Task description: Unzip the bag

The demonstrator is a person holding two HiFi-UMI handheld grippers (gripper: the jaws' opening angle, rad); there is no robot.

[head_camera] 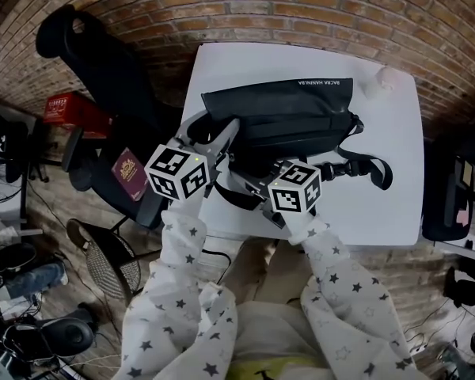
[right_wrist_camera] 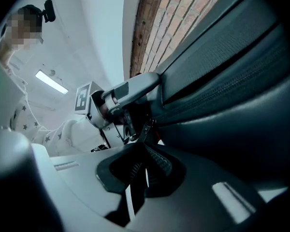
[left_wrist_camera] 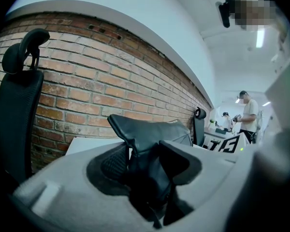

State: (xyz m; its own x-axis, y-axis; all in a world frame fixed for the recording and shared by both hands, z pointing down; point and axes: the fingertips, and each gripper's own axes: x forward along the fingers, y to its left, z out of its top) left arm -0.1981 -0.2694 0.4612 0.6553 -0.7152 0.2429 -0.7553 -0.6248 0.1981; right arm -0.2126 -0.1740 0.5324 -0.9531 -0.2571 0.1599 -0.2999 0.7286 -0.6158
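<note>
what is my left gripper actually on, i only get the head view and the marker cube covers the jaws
Observer: In the left gripper view, the left gripper is clamped on a bunched fold at one end of the black bag.
Operator: ok and the right one, does it have the pull
Observer: In the right gripper view, the right gripper has its jaws almost together, and the small metal zipper pull runs into their tips. It looks pinched.
Operator: is the zip open at all past that
Observer: The same view shows the zipper running away from the pull along the bag, and it looks closed.
</note>
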